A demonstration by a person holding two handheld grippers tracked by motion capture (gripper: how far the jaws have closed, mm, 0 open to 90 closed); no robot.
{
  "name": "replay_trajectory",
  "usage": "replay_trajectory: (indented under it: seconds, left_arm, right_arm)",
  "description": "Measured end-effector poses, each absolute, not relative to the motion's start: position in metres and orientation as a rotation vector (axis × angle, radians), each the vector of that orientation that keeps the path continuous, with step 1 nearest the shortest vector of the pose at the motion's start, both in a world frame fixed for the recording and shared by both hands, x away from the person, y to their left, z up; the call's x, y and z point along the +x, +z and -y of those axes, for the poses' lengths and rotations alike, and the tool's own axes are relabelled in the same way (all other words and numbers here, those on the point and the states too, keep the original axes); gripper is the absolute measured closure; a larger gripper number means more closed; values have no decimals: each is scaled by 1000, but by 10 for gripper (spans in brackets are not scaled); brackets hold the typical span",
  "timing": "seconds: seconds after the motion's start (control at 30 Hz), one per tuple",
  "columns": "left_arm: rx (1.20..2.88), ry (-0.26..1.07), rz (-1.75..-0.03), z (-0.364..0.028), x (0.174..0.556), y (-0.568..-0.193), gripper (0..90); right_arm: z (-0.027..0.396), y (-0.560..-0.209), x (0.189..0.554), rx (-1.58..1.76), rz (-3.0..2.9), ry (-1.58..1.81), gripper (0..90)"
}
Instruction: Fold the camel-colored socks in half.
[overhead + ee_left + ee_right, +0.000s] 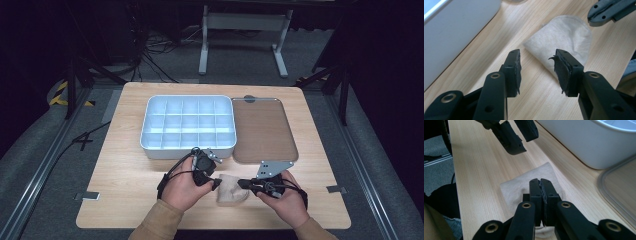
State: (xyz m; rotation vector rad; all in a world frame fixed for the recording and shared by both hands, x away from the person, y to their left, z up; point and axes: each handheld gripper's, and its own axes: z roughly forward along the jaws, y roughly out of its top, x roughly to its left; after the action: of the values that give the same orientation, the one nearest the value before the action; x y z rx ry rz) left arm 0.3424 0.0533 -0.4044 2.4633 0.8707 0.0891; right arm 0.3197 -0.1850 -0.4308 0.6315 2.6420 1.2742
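A folded beige cloth (pixel 231 192) lies on the wooden table near the front edge, between my two hands. My left gripper (pixel 216 184) hovers just off the cloth's left side. Its jaws stand apart with nothing between them, and the cloth (pixel 564 35) lies beyond their tips in the left gripper view (pixel 537 56). My right gripper (pixel 243 184) comes in low from the right. Its jaws are pressed together on the cloth (pixel 516 190), which puckers beside the tips (pixel 540 181). The left gripper (pixel 522 135) hangs open above the cloth's far end.
A white divided bin (pixel 187 147) stands just behind the hands, its compartments bare. A flat brown tray with a grey rim (pixel 295 150) lies to the bin's right. Bare wood stretches to the left and right of the hands.
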Motion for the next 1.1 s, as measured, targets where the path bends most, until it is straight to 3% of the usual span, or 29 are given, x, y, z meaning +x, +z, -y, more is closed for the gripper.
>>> replay_trajectory:
  seconds: [0.4, 0.8, 1.1]
  left_arm:
    - [2434, 33, -905, -64, 341, -401, 558]
    - [2444, 4, -928, -70, 341, -404, 563]
    - [2471, -10, -937, -69, 342, -410, 570]
  right_arm:
    - [175, -440, 319, 674, -2639, 1346, 850]
    - [155, -475, 325, 654, -2705, 1249, 824]
    - [165, -458, 321, 648, -2681, 1234, 821]
